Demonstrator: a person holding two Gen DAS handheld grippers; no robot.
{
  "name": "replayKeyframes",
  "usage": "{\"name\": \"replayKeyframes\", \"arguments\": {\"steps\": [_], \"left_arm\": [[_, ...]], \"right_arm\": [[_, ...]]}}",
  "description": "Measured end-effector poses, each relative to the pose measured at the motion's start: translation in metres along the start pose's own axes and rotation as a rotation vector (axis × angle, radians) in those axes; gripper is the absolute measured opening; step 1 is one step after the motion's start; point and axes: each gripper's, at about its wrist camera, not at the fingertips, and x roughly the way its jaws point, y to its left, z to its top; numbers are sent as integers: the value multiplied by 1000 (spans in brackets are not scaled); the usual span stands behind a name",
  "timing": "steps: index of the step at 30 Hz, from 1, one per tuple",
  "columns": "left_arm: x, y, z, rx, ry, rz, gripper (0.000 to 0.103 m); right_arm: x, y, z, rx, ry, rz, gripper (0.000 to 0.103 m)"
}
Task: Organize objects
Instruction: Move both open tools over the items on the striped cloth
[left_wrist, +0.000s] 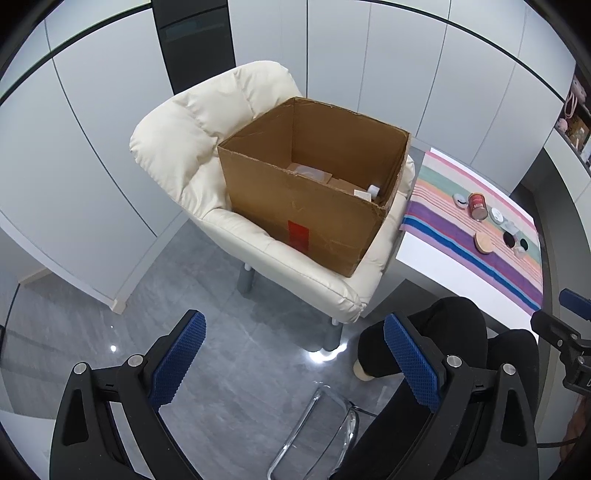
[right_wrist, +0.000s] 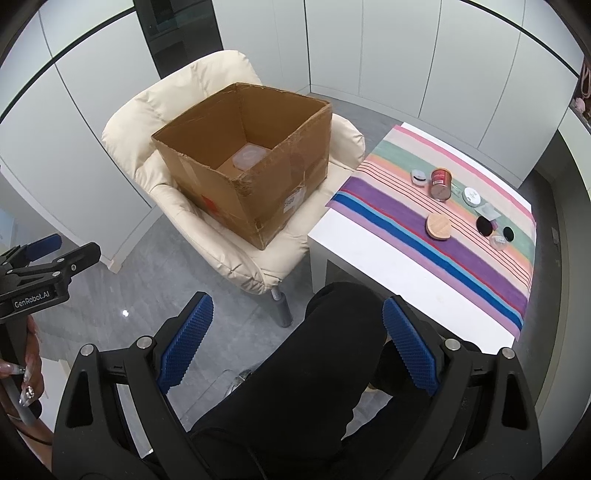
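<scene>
An open cardboard box (left_wrist: 314, 206) (right_wrist: 251, 177) sits on a cream armchair (left_wrist: 192, 155) (right_wrist: 155, 107); a clear plastic container (right_wrist: 248, 156) and pale items (left_wrist: 364, 192) lie inside. On the striped cloth (right_wrist: 476, 273) (left_wrist: 454, 236) lie a red can (right_wrist: 441, 183) (left_wrist: 477, 206), a round wooden lid (right_wrist: 438, 227) (left_wrist: 483, 242), white round tins (right_wrist: 472, 195) and small dark-lidded jars (right_wrist: 484, 225). My left gripper (left_wrist: 295, 358) hangs open over the floor, short of the chair. My right gripper (right_wrist: 297, 341) is open above the person's black-clad leg (right_wrist: 314, 376).
The white table (right_wrist: 369, 254) stands right of the chair, its near edge beside the person's knees. Grey tiled floor (left_wrist: 110, 350) lies in front of the chair. White cabinet doors (left_wrist: 92, 129) ring the room. A clear chair frame (left_wrist: 317, 424) is below.
</scene>
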Motion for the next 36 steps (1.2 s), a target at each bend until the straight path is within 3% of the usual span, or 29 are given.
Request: {"name": "replayKeyframes", "arguments": {"steps": [18, 29, 36], "left_arm": [[-1, -46, 21, 43, -23, -23, 98], [11, -105, 45, 78, -60, -122, 98], [25, -171, 65, 195, -63, -165, 98]], "right_arm": [[-5, -58, -3, 80, -31, -41, 95], [-13, -140, -17, 201, -64, -129, 95], [-13, -209, -35, 301, -78, -206, 95]]}}
